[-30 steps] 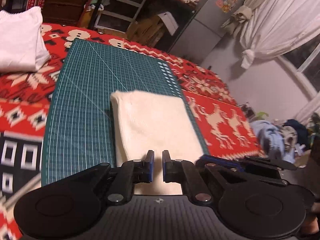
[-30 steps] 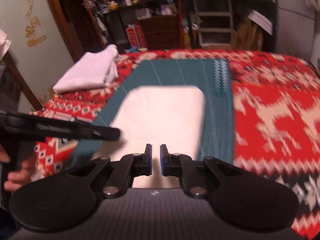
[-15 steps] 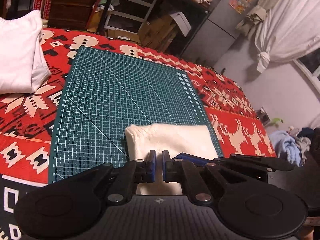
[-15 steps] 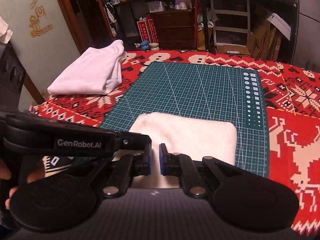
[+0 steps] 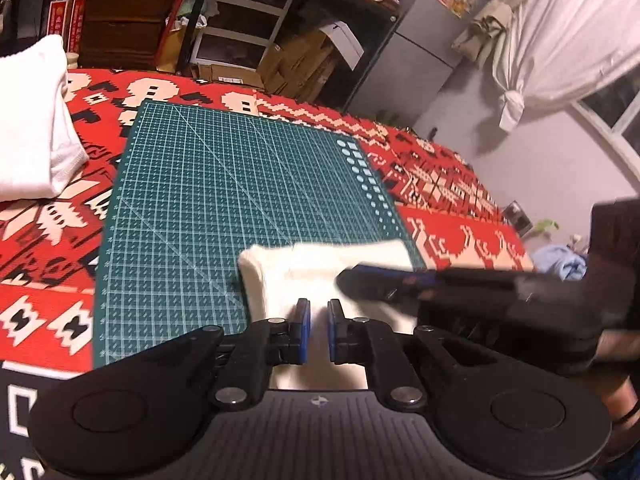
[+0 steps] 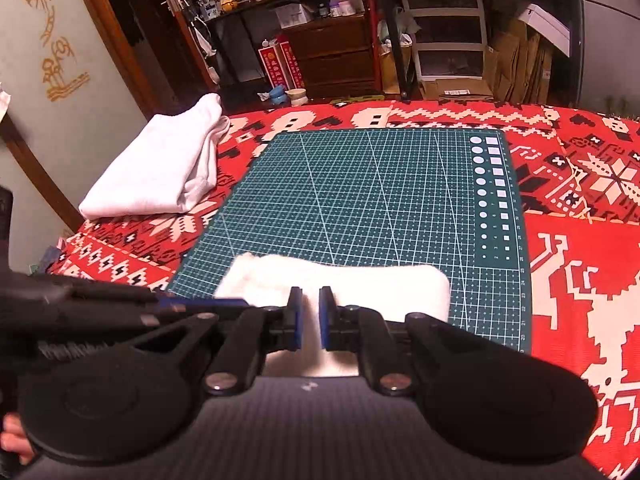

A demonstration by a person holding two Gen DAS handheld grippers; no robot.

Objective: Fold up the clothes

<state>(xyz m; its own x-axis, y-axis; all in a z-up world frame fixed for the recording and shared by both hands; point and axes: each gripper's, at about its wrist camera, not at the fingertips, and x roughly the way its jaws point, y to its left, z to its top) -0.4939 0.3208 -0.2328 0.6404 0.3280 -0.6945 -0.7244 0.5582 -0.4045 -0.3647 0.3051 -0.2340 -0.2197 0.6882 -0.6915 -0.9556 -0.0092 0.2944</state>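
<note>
Your left gripper is opening, pads barely apart over the cream folded cloth on the green mat; your right gripper is sitting nearly closed, gripping nothing clearly.

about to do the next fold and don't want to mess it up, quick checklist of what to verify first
1. Cream folded cloth lies on the green cutting mat, at its near edge: ok.
2. Far part of the mat is bare, room to work: ok.
3. Left claw: jaws opening, narrow gap, cloth seen through it; whether the pads pinch fabric: cannot tell.
4. Right claw: jaws nearly together over the cloth; grip on fabric: cannot tell.
5. The two claws sit very close, the right one crossing just ahead of the left: not ok, risk of a bump.
6. Folded white garment lies on the red blanket, off the mat: ok.
</note>
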